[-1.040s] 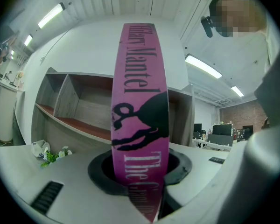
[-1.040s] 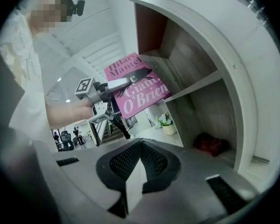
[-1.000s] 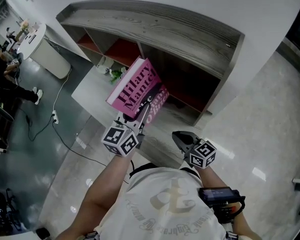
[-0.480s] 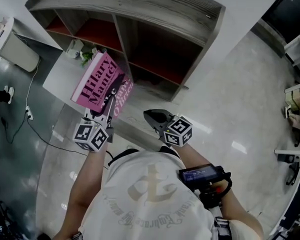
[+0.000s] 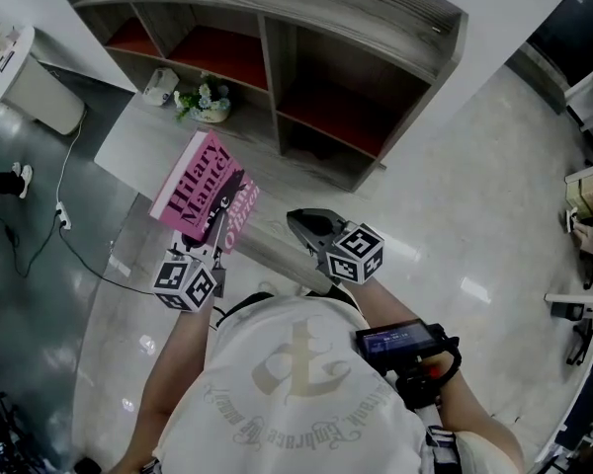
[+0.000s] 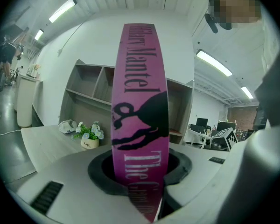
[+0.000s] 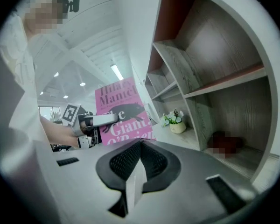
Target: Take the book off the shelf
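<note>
A pink book point(image 5: 200, 188) with "Hilary Mantel" on its cover is off the grey wooden shelf point(image 5: 277, 23) and held in the air in front of it. My left gripper point(image 5: 215, 227) is shut on the book's lower edge. In the left gripper view the pink spine point(image 6: 140, 115) stands upright between the jaws of the left gripper point(image 6: 144, 181). My right gripper point(image 5: 311, 227) is shut and holds nothing, close to the person's body, to the right of the book. The right gripper view shows the right gripper point(image 7: 133, 181), the book's cover point(image 7: 123, 111) and the left gripper point(image 7: 91, 122) clamped on it.
A small flower pot point(image 5: 210, 102) and a white object point(image 5: 158, 87) sit on a low light table point(image 5: 128, 146) beside the shelf. The shelf's red-backed compartments point(image 5: 336, 112) look empty. A cable point(image 5: 74, 245) runs over the shiny floor. A white counter point(image 5: 35, 92) stands far left.
The left gripper has carried the book back from the shelf opening, lower and nearer the body. The head view has shifted, so more of the shelf front shows. The right gripper has stayed shut.
</note>
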